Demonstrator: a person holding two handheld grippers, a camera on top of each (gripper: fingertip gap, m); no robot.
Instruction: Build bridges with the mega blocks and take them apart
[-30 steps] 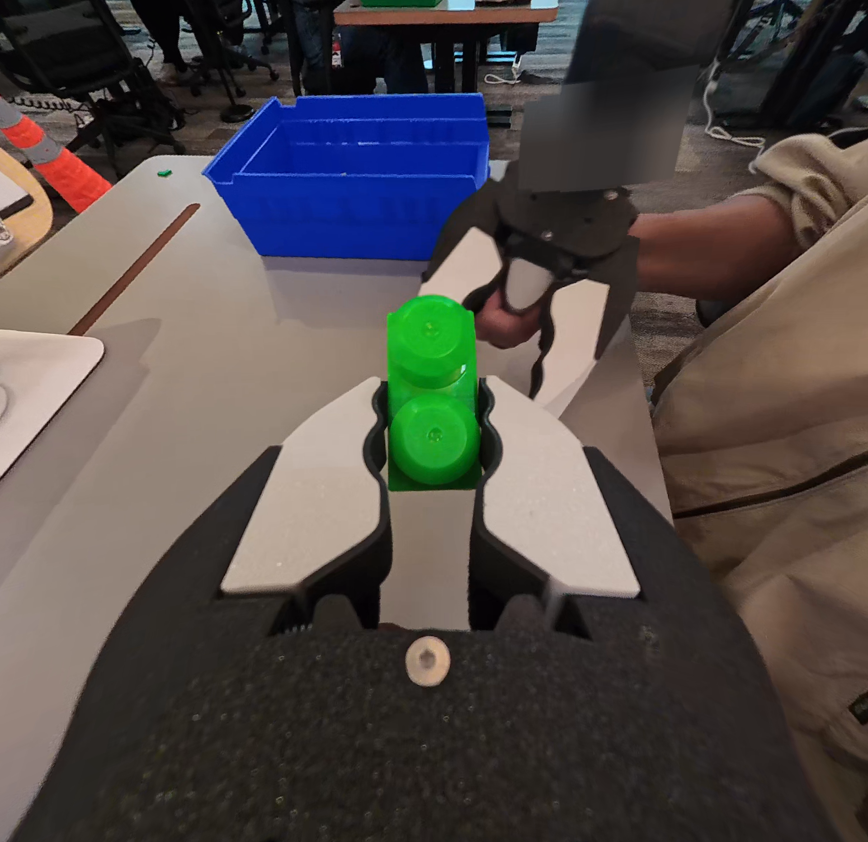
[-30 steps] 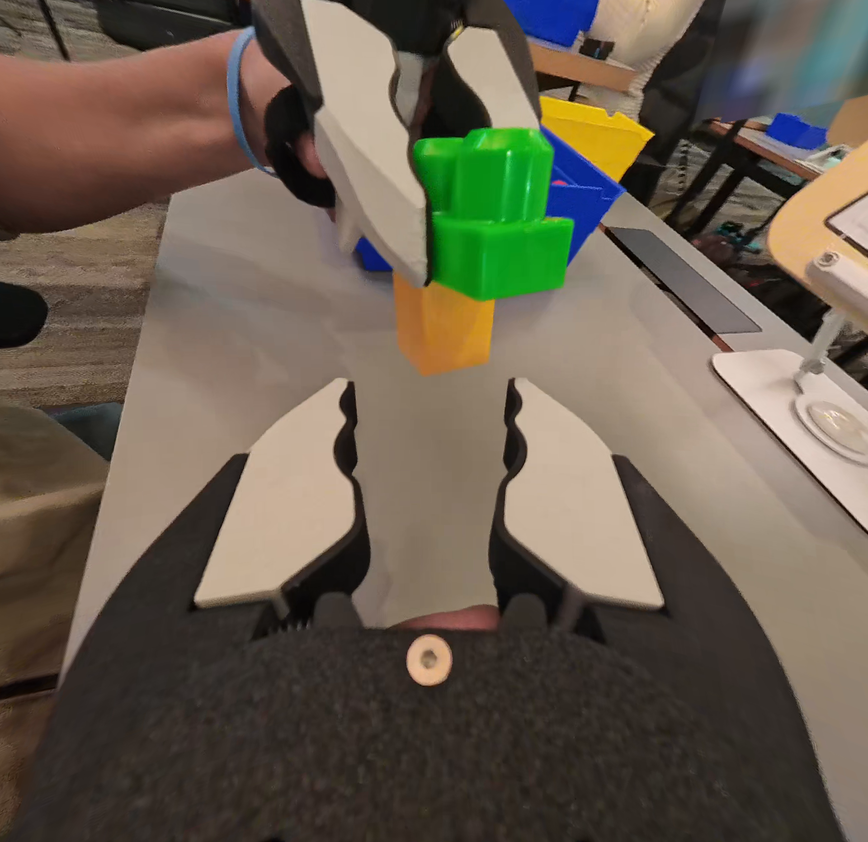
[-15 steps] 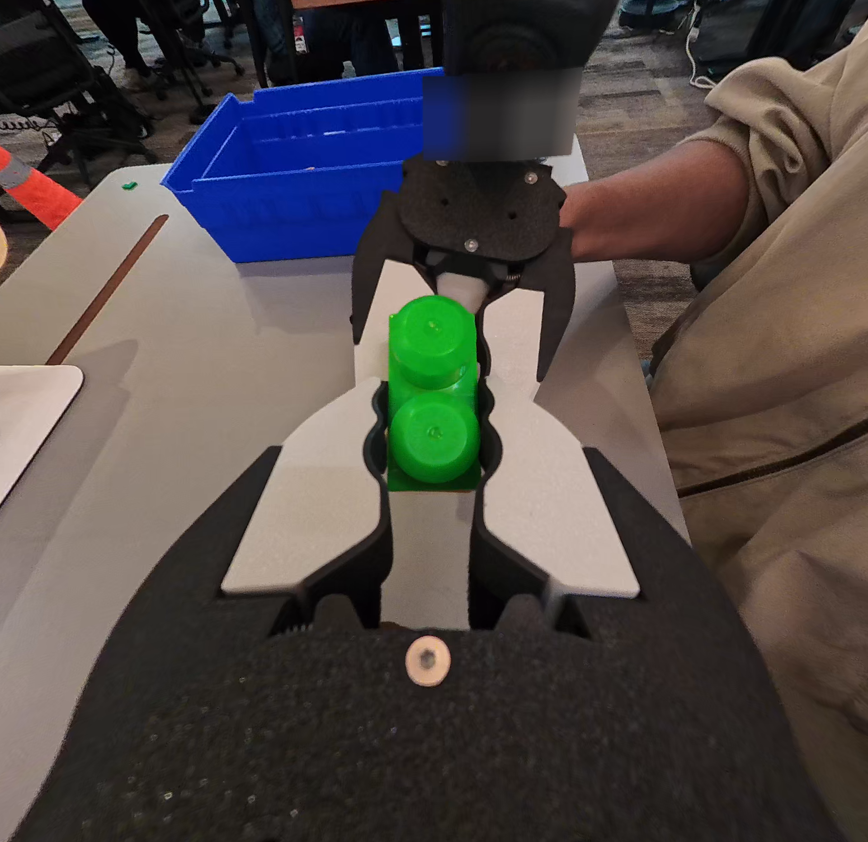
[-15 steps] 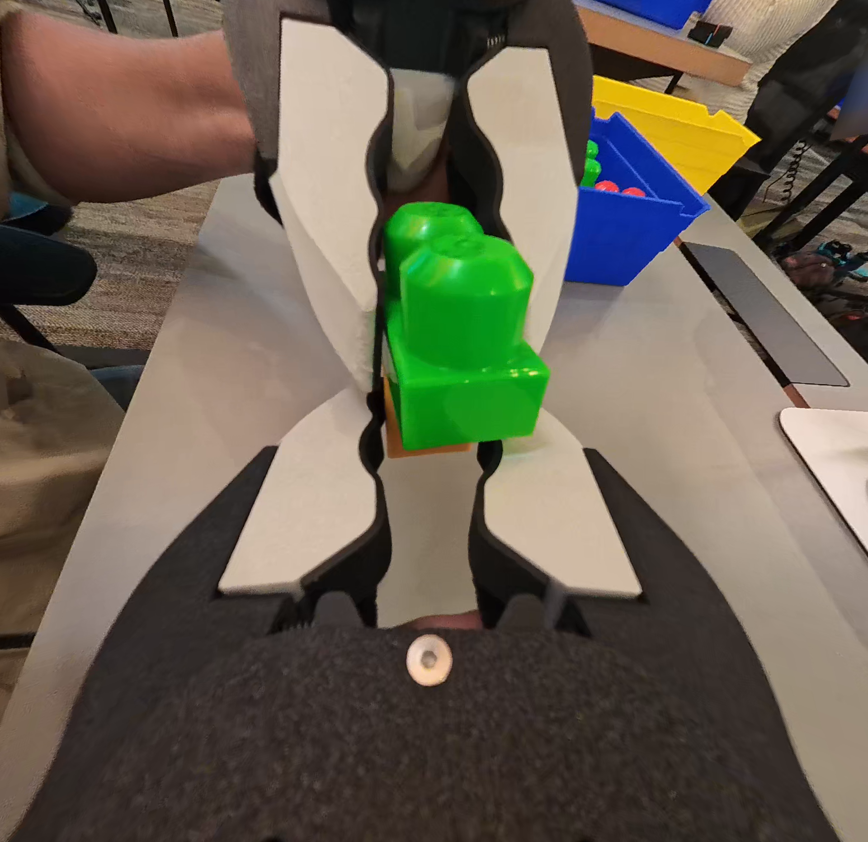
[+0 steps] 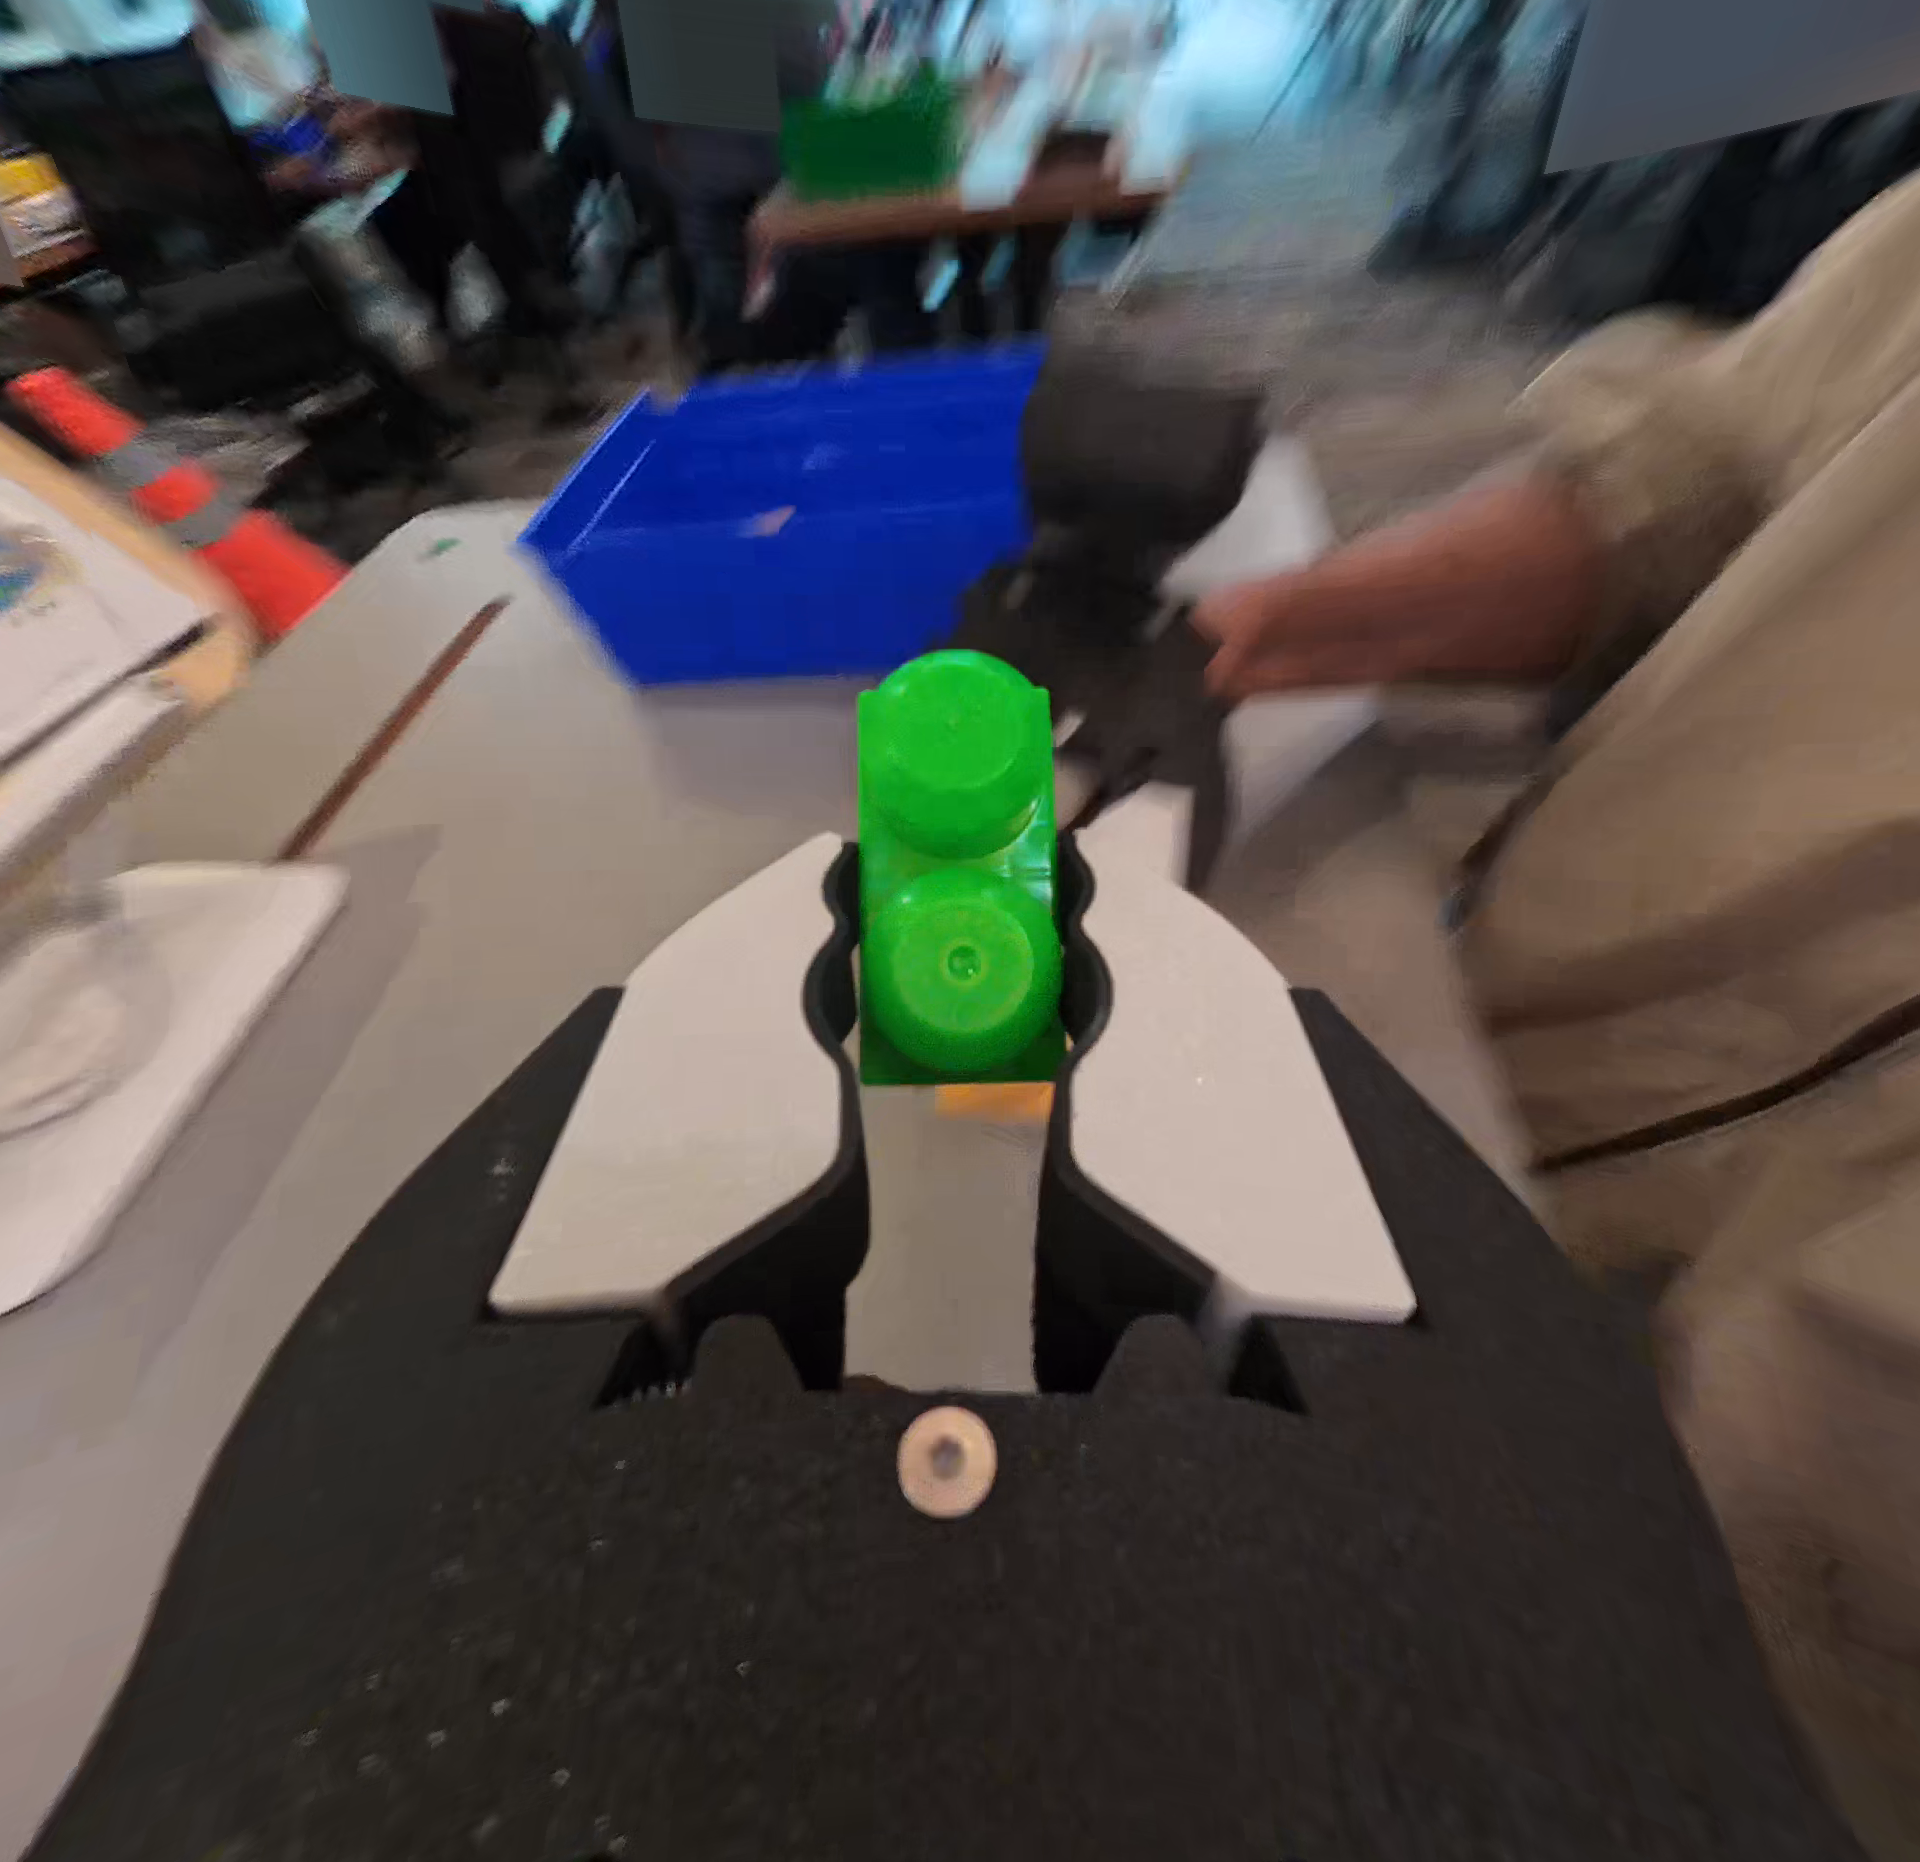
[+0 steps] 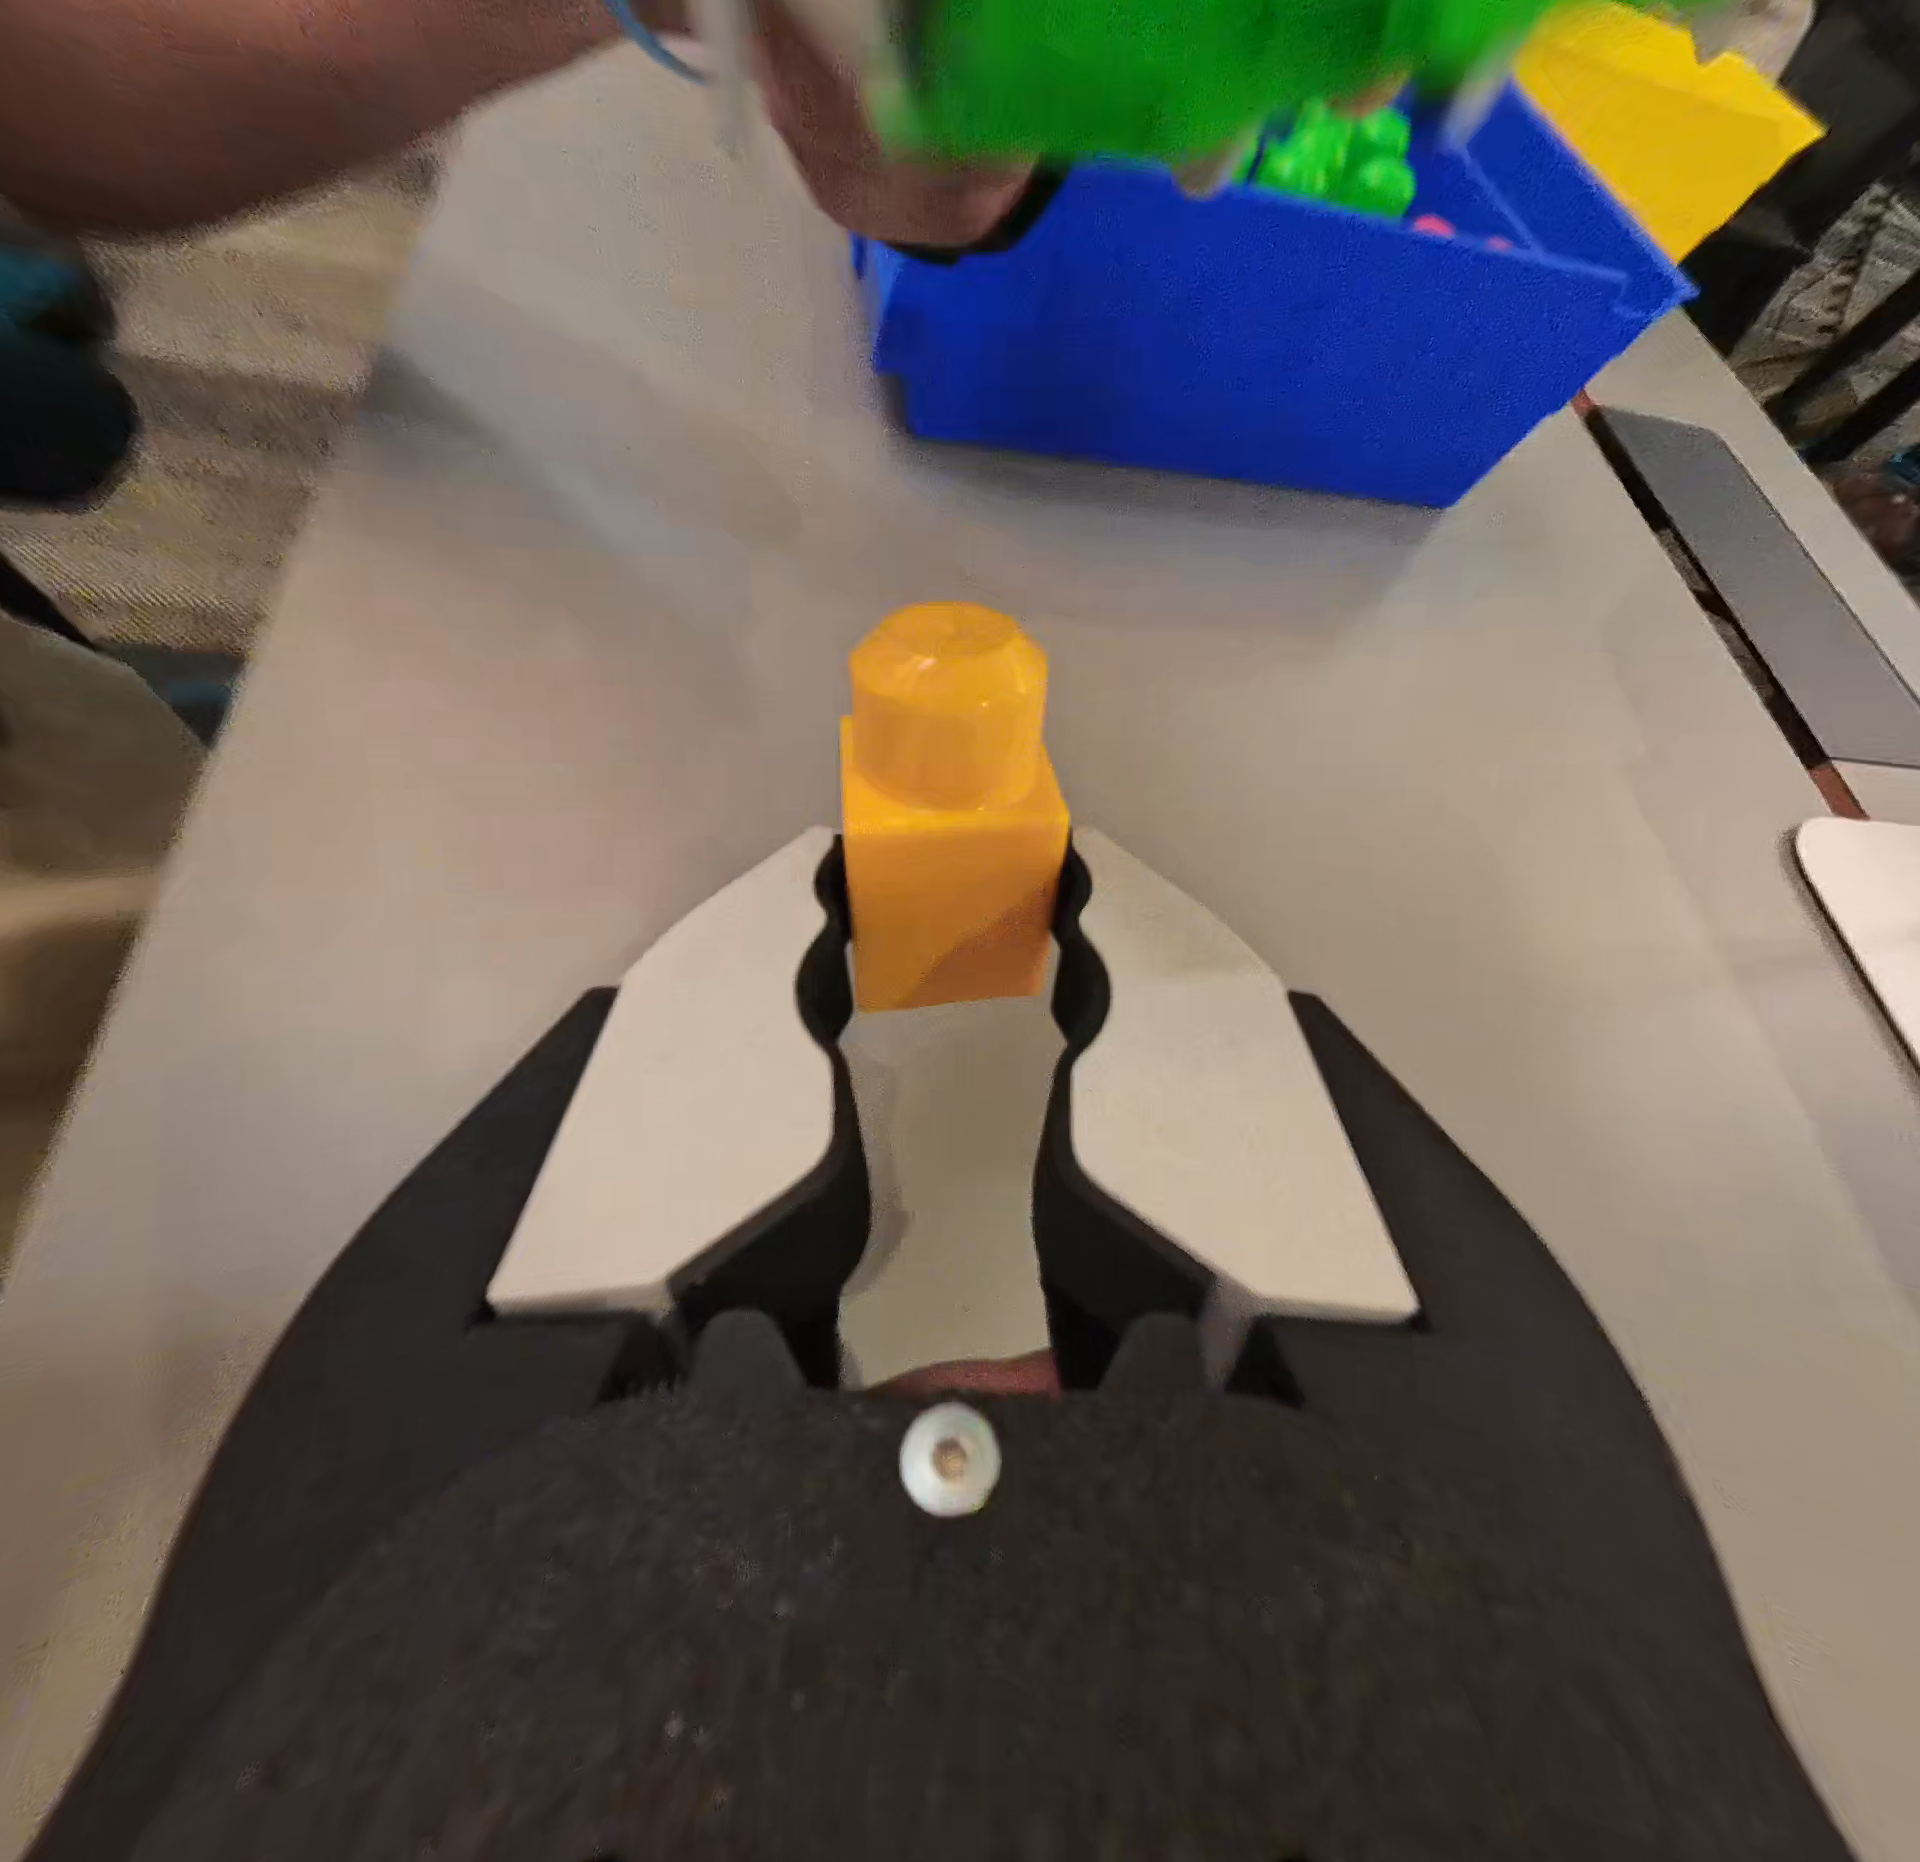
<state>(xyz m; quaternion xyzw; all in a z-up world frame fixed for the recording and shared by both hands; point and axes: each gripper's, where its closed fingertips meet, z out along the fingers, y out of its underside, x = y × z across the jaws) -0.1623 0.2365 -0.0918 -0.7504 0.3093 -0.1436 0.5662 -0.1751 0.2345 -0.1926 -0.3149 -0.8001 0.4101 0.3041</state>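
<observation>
1. Left wrist view: the green block [image 5: 958, 882], a two-stud piece, sits clamped between the left gripper [image 5: 958, 939] fingers, its long axis running toward 12 o'clock along the fingers, both studs facing the camera.
2. A sliver of orange [image 5: 992, 1098] shows just under the green block's near end, at 6 o'clock; what it belongs to cannot be told here.
3. Right wrist view: the orange block [image 6: 951, 836], a single-stud piece, stands upright with its stud pointing to 12 o'clock, pinched by its lower body in the right gripper [image 6: 954, 929] above the grey table [image 6: 582, 732].
4. At 12 o'clock in that view the green block is a motion-blurred smear, clear of the orange one.
5. The blue bin [image 6: 1247, 358] sits on the table at 1 o'clock, with green pieces inside.
</observation>
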